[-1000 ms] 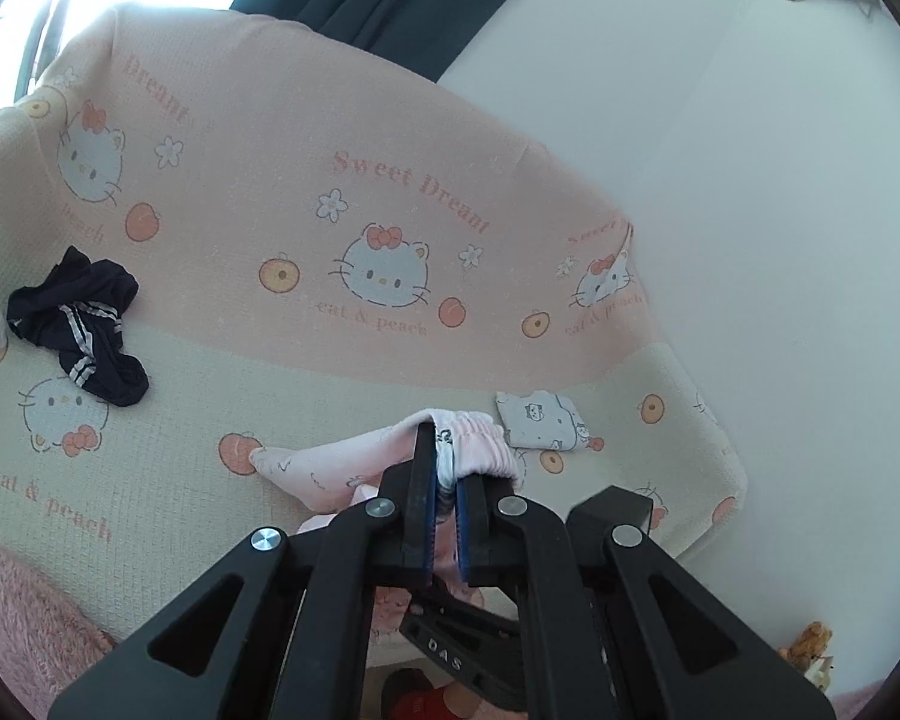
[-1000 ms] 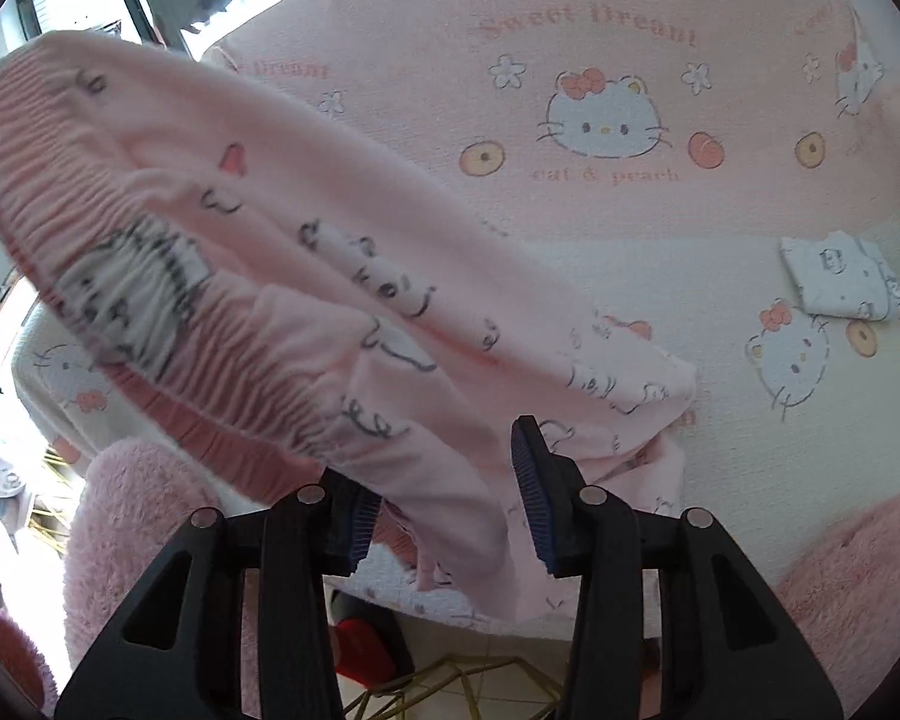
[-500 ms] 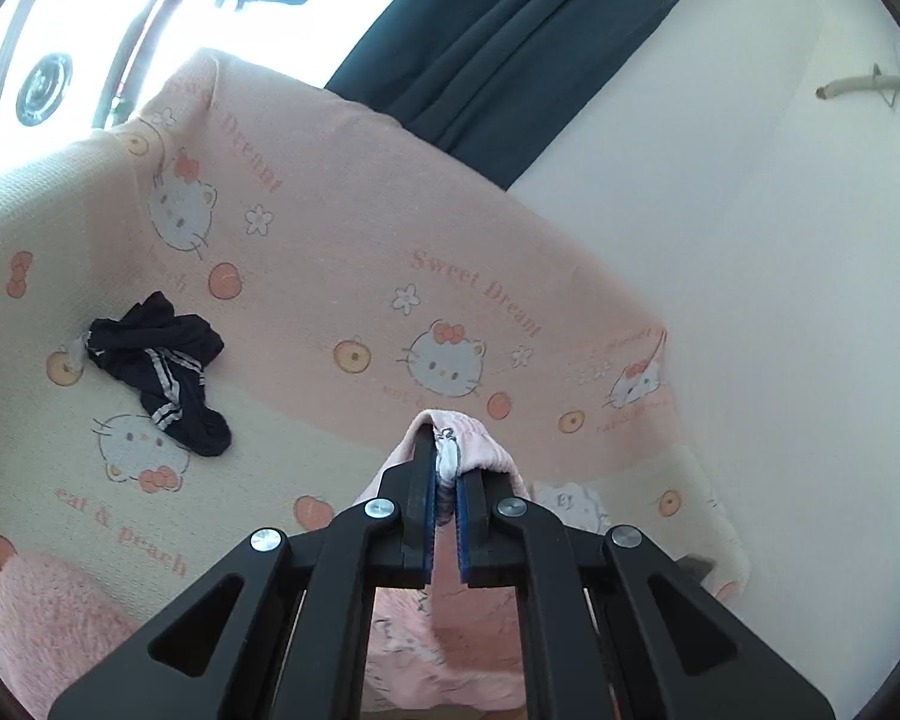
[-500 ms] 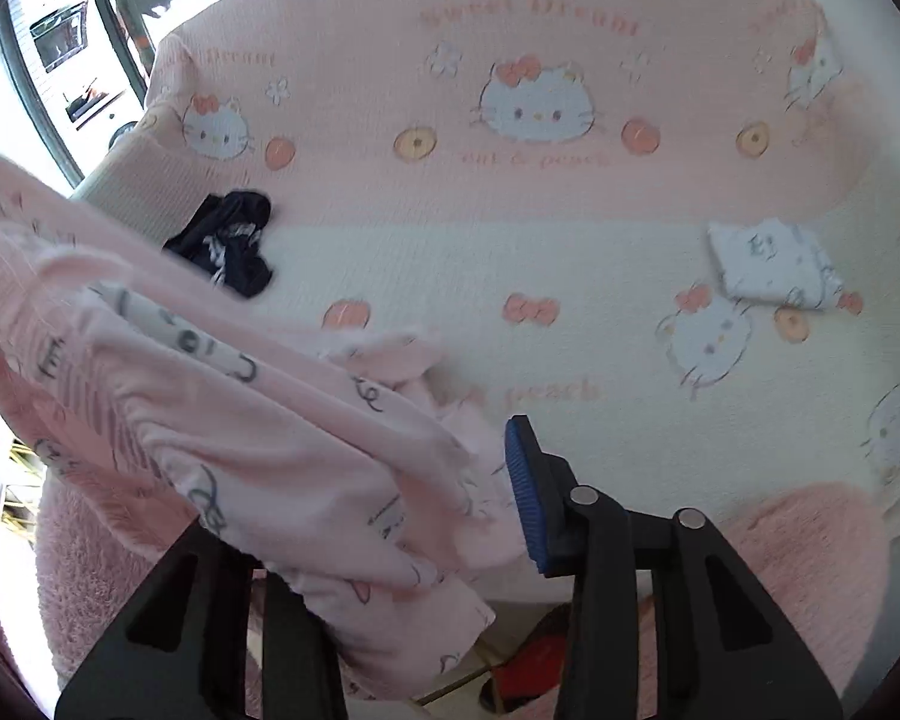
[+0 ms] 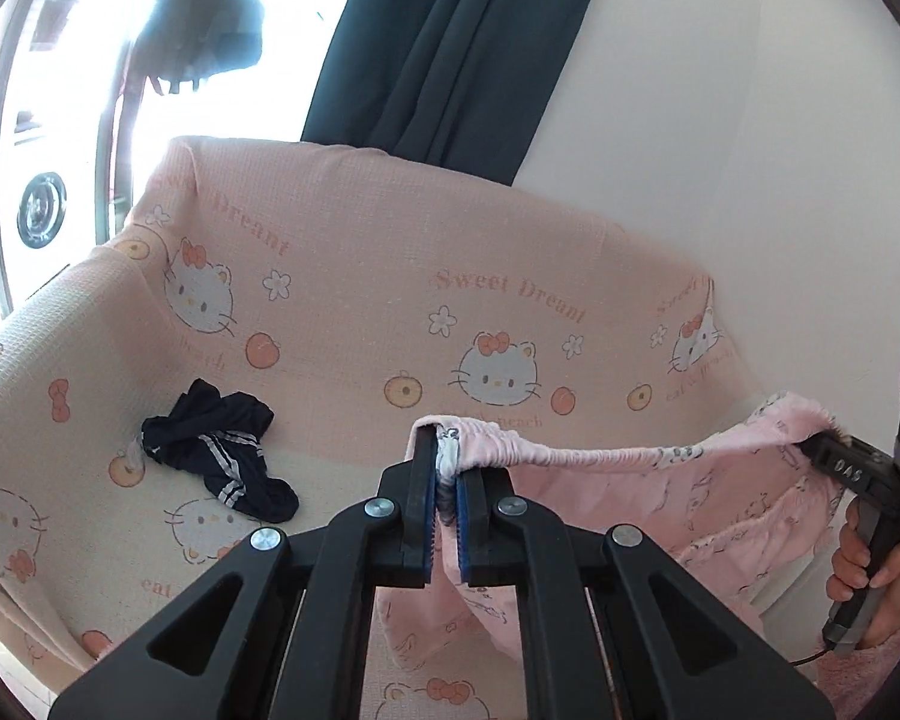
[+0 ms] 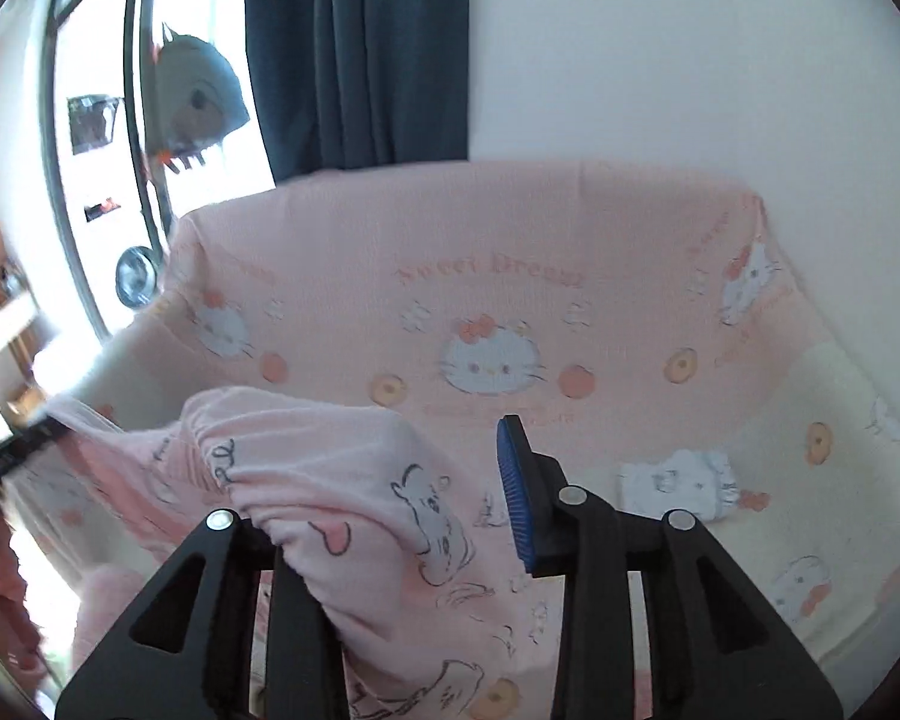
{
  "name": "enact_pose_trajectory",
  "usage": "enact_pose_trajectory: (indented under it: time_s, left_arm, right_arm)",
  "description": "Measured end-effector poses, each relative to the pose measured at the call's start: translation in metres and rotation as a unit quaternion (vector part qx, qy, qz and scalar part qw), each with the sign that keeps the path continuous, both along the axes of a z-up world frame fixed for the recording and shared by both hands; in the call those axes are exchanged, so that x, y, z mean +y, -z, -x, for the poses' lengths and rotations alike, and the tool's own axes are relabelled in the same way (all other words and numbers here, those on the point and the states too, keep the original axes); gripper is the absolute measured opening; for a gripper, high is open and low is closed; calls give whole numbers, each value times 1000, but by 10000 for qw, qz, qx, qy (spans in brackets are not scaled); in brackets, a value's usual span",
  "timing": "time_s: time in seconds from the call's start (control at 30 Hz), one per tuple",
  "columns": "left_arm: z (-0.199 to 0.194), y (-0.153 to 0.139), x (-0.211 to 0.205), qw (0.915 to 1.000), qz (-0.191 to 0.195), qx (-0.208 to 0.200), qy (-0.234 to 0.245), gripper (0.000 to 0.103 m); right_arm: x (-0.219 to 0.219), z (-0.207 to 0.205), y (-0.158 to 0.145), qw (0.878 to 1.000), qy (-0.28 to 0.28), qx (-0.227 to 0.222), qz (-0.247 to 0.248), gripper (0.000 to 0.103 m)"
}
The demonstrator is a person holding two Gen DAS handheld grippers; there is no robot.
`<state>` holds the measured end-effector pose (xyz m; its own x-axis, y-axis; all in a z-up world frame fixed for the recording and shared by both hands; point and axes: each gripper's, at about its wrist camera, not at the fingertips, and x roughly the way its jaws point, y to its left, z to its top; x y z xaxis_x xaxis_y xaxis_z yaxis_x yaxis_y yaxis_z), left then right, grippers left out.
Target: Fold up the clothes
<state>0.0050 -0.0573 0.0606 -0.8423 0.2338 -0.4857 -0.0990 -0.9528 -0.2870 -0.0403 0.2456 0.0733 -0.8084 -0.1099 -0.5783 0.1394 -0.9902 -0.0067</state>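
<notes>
Left tongs (image 5: 446, 510): jaws closed, clamping pink fabric. Right tongs (image 6: 390, 498): jaws opening, fabric draped over the left finger; hand (image 5: 876, 576) grips the handle.

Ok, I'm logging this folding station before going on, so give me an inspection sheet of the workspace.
Surface: sofa cover, pink with a cat print.
Job's things: pink pyjama bottoms, waistband stretched in the air between both grippers.
Clutter: crumpled navy striped garment and small folded white garment, both on the seat.
Grippers: left gripper shut on the waistband; right gripper jaws opening, cloth between them, draped over one finger, other pad bare.
Cables: thin cable below the right handle.
Surroundings: dark curtain, bright window, white wall.
</notes>
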Motion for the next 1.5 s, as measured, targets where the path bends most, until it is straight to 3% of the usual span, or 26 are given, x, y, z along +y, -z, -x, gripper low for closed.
enact_pose_trajectory:
  time_s: [0.07,0.17,0.2,0.3,0.4,0.5,0.57,0.73,0.8,0.87,0.93,1.07,1.2,1.37,1.43,1.47,1.5]
  left_arm:
    - [-4,1,4,9999,-68,0,110,5]
    - [-10,2,10,9998,-14,83,164,5]
    - [-10,3,11,9999,-33,58,155,5]
    - [0,15,12,9997,-33,-214,100,5]
    - [6,38,22,9967,422,-638,260,5]
    - [14,75,26,9899,339,-1221,641,5]
    - [19,103,30,9828,312,-1646,781,6]
    - [21,152,48,9656,822,-2233,1048,10]
    - [17,156,59,9625,1162,-2171,1139,17]
    - [12,154,72,9592,1409,-2030,1376,40]
    - [7,151,86,9529,1656,-1914,1670,53]
    - [5,155,114,9357,2095,-1856,2149,53]
    - [3,157,135,9277,2125,-1731,2534,53]
    - [6,158,155,9249,1937,-1695,2798,53]
    - [7,161,159,9275,2031,-1637,2678,53]
    - [8,162,162,9291,2098,-1601,2592,51]
    - [13,168,163,9305,2360,-1646,2265,39]
  right_arm:
    - [0,2,24,9984,-219,-508,136,31]
    - [11,0,46,9848,-708,-1029,1207,32]
    - [12,4,55,9810,-803,-1185,1311,32]
    - [11,18,93,9850,-332,-1592,575,32]
    - [22,14,101,9762,-451,-1694,1275,31]
    - [25,9,97,9773,-548,-1473,1422,30]
    - [20,9,92,9805,-587,-1383,1269,30]
    - [9,12,81,9774,-832,-1361,1386,30]
    - [0,13,80,9805,-859,-1350,1143,30]
    - [-7,14,81,9815,-859,-1382,1008,30]
    - [-11,14,84,9799,-912,-1444,1030,30]
    - [-13,13,85,9783,-926,-1522,1054,30]
    - [-14,10,78,9785,-962,-1478,1073,30]
    - [-11,5,73,9784,-980,-1444,1111,30]
    - [-8,4,74,9775,-972,-1459,1175,30]
    - [-7,4,75,9777,-929,-1478,1167,30]
    - [-6,3,74,9791,-920,-1441,1098,30]
